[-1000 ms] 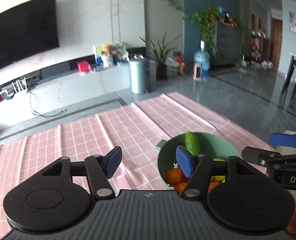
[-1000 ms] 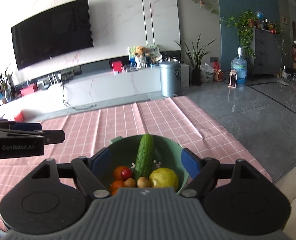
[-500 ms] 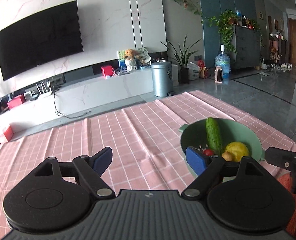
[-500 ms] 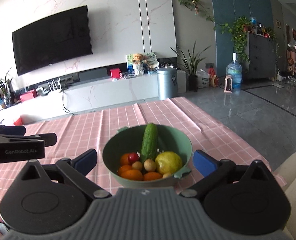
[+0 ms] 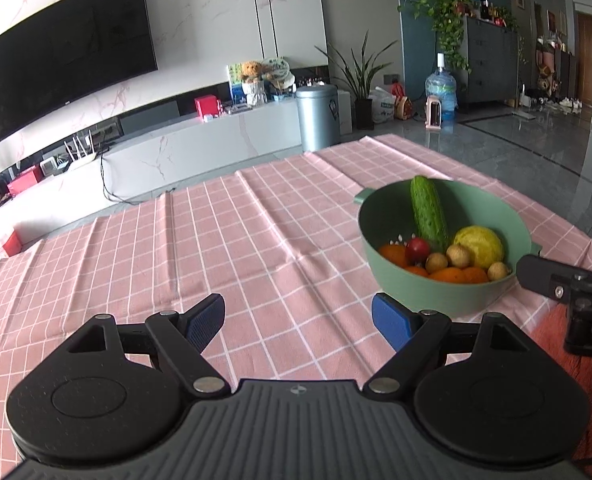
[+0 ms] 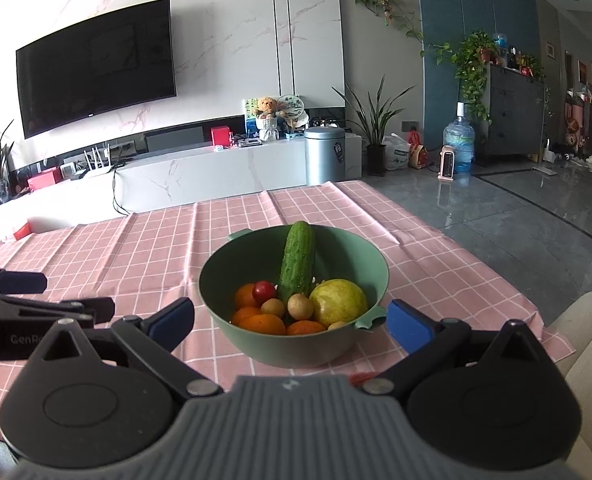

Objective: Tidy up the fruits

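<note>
A green bowl point(image 6: 372, 270) stands on the pink checked tablecloth point(image 6: 144, 256). It holds a cucumber point(image 6: 298, 266) leaning on the far rim, a yellow lemon point(image 6: 338, 300), a red tomato point(image 6: 265, 290), several oranges point(image 6: 262, 323) and small brown fruits point(image 6: 300, 306). My right gripper point(image 6: 290, 322) is open and empty, just in front of the bowl. My left gripper point(image 5: 298, 320) is open and empty over bare cloth, left of the bowl point(image 5: 524, 232). The cucumber point(image 5: 428, 212) and lemon point(image 5: 479, 246) show there too.
The table's right edge drops to a grey tiled floor point(image 6: 516, 216). A beige seat edge point(image 6: 588, 332) is at the near right. A TV point(image 6: 96, 64), a low console point(image 6: 216, 172) and a metal bin point(image 6: 324, 156) stand beyond the table.
Both grippers have pulled back from the bowl and away from over it. The left view has swung left, so the bowl now sits at its right. Both jaws stay open.
</note>
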{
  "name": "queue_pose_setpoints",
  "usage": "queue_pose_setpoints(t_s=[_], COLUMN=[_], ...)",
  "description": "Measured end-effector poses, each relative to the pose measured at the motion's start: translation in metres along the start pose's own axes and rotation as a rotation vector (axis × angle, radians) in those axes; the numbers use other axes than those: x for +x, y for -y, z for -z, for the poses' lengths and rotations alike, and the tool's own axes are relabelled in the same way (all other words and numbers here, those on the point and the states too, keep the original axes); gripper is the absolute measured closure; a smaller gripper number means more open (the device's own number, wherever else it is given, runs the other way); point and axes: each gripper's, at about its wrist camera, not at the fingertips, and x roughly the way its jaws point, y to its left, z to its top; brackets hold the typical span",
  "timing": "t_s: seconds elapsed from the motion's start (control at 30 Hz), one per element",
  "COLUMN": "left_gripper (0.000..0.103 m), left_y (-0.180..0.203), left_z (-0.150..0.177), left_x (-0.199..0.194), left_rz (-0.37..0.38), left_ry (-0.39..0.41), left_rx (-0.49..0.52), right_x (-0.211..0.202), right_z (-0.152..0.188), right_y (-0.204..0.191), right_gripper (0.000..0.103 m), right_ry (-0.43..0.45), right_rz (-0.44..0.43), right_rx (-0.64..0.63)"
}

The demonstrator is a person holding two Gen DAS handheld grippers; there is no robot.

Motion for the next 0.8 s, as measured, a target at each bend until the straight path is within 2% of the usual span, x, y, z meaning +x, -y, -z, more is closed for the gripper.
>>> queue_pose_setpoints(t_s=[0.17,0.8], left_gripper=[0.005,0.005], left_y=[-0.007,-0.017], left_z=[0.004,0.002], left_x=[0.002,-0.007], left_rz=[-0.002,-0.014], left_ry=[-0.033,-0.023], left_rx=[-0.028,-0.056], right_x=[0.003,-0.005], right_z=[0.0,0.001], right_y=[-0.001,-0.008], right_gripper=[0.005,0.005], right_ry=[-0.019,0.0], right_rz=[0.001,0.017], right_rx=[0.011,-0.017])
